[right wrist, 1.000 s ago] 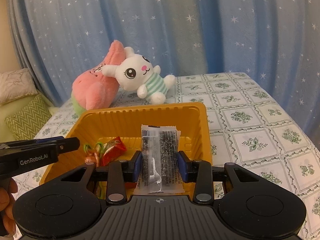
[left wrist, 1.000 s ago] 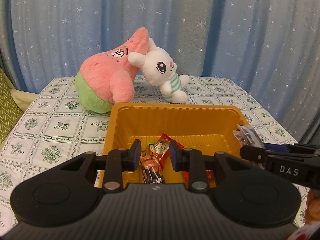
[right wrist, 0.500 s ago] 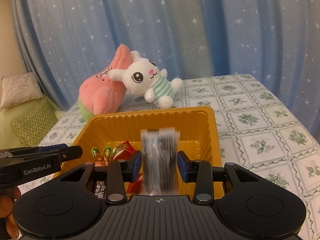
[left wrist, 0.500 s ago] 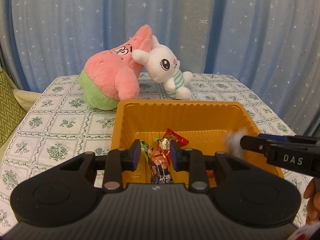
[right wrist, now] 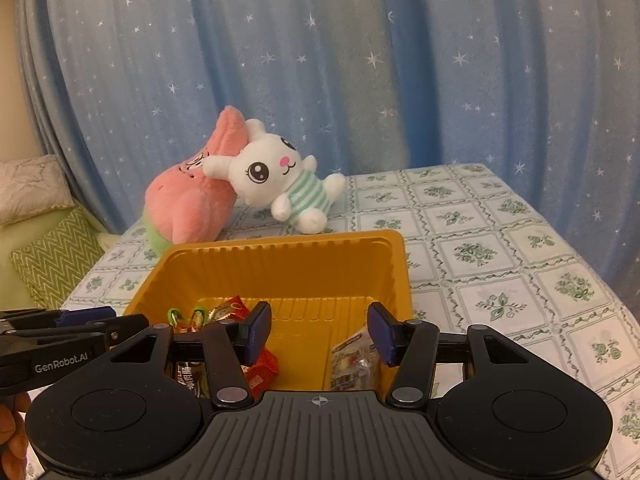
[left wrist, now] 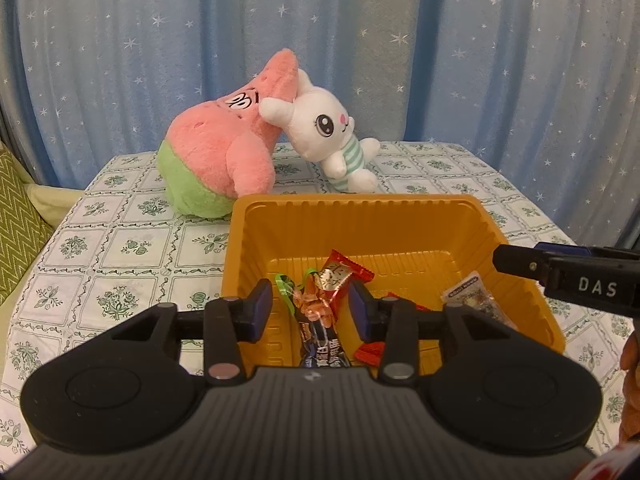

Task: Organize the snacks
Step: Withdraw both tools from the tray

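Observation:
An orange plastic tray (left wrist: 352,200) sits on the table just ahead of both grippers. My left gripper (left wrist: 311,308) hovers over its near left part with its jaws opening. An orange-and-green candy (left wrist: 314,306) and a dark snack bar (left wrist: 322,346) show in the gap, and neither pad touches them. A red wrapper (left wrist: 342,274) lies just beyond. My right gripper (right wrist: 319,334) is over the tray's (right wrist: 288,240) near right part, jaws opening with nothing between them. A clear snack packet (right wrist: 352,362) lies in the tray below it, also seen as the packet (left wrist: 472,292) in the left wrist view.
A pink star plush (left wrist: 224,152) and a white rabbit plush (left wrist: 332,140) lean together behind the tray. A floral tablecloth (right wrist: 500,280) covers the table, with a blue starred curtain (right wrist: 360,60) behind. Green zigzag cushions (right wrist: 56,256) lie off the left edge.
The right jaws spread and the clear packet fell from between them into the tray. The left jaws widened and came off the candy and dark bar.

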The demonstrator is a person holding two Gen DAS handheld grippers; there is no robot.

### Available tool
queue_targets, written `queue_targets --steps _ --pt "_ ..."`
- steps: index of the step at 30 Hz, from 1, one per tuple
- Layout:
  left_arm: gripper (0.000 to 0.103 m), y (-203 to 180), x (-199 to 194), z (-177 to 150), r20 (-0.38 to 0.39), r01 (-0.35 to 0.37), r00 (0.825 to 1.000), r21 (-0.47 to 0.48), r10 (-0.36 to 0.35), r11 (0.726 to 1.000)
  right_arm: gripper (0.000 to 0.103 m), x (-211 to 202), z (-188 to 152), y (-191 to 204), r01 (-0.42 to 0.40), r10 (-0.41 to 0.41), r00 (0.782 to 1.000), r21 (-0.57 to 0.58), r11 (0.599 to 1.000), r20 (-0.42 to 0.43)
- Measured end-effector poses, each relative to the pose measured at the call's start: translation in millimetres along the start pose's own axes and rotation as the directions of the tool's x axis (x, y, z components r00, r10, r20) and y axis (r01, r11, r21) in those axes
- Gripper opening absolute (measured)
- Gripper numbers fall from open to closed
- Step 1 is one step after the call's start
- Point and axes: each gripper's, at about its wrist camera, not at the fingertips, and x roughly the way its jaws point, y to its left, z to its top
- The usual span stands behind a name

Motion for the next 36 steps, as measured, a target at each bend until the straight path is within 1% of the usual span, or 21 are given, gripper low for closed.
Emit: queue_targets --steps 1,3,5,10,14,17,21,23,28,31,36 --pt "0.045 -1 -3 0 0.005 0.001 1.000 0.003 -0.001 1.000 0.054 -2 0 -1 0.002 -0.002 1.000 -0.006 1.000 0.004" --pt "0.046 -4 -7 0 0.010 0.002 1.000 0.011 -0.003 1.000 0.054 -6 0 -1 0.008 -0.007 1.000 -0.015 1.000 0.014" --pt "0.051 -6 -13 -2 0.016 0.000 1.000 0.013 0.000 1.000 0.054 -12 -1 -3 0.013 -0.013 1.000 -0.018 1.000 0.029" --pt "0.054 -15 -30 -9 0.016 0.001 1.000 0.041 -0.002 0.999 0.054 -33 -1 -10 0.023 -0.023 0.998 -0.006 1.000 0.065" --pt "0.059 -19 -47 -18 0.022 0.008 1.000 0.037 -0.008 0.999 0.054 -52 -3 -16 0.022 -0.023 0.996 0.011 1.000 0.084" --pt "0.060 -21 -63 -26 0.027 0.008 1.000 0.026 -0.008 1.000 0.054 -70 -9 -18 0.017 -0.019 0.995 0.022 1.000 0.096" --pt "0.063 -22 -86 -40 0.035 0.010 0.999 0.001 -0.010 1.000 0.054 -95 -22 -23 0.014 -0.017 0.995 0.033 0.999 0.094" --pt "0.068 -24 -99 -48 0.043 0.009 0.999 -0.006 -0.009 1.000 0.054 -107 -29 -26 0.016 -0.019 0.996 0.032 0.999 0.091" --pt "0.072 -27 -127 -70 0.049 0.008 0.999 -0.029 -0.007 1.000 0.054 -138 -46 -37 0.032 -0.037 0.995 0.054 0.998 0.090" --pt "0.072 -29 -140 -85 0.044 0.002 0.999 -0.034 -0.001 0.999 0.054 -154 -59 -43 0.035 -0.042 0.996 0.076 0.996 0.081" --pt "0.073 -29 -156 -112 0.022 -0.014 1.000 -0.038 0.014 0.999 0.054 -172 -95 -46 0.029 -0.032 0.998 0.052 0.998 0.045"
